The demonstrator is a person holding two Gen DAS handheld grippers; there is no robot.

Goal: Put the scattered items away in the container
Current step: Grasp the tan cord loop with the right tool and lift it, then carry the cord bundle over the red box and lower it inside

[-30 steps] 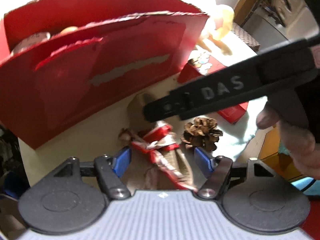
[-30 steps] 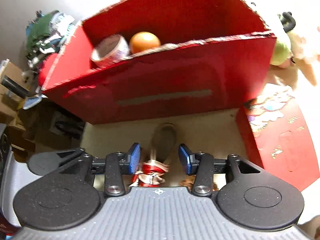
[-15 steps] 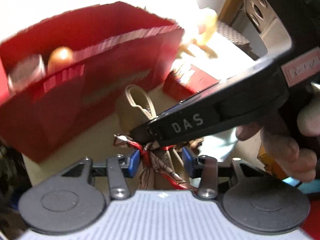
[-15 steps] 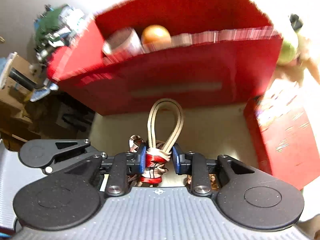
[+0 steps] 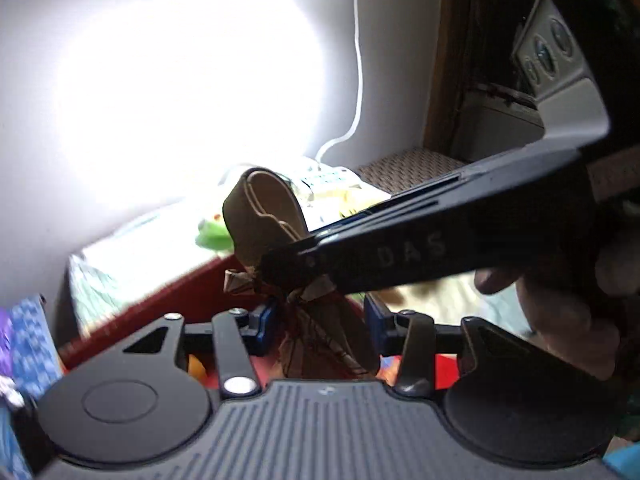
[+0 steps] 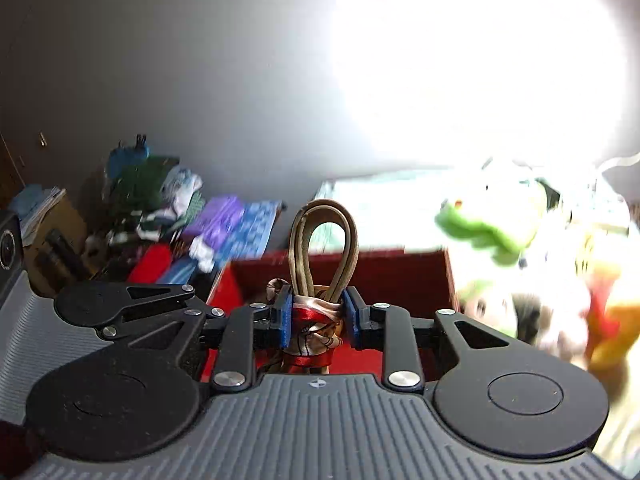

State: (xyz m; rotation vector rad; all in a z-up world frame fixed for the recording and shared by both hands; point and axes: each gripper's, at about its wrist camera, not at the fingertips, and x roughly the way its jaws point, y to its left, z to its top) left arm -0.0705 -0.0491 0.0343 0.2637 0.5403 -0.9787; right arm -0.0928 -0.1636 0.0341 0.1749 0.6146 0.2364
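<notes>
Right gripper (image 6: 316, 316) fingers clamped on ribbon-tied beige strap bundle (image 6: 320, 264) above red box (image 6: 400, 276). Left gripper (image 5: 318, 326) fingers apart, apparently empty. Advice: centre over opening, lower, then release.

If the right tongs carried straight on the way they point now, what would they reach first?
Probably the far wall of the red box, just beyond the tan strap loop the right tongs hold; past it lies a bed, though depth is unclear.
</notes>
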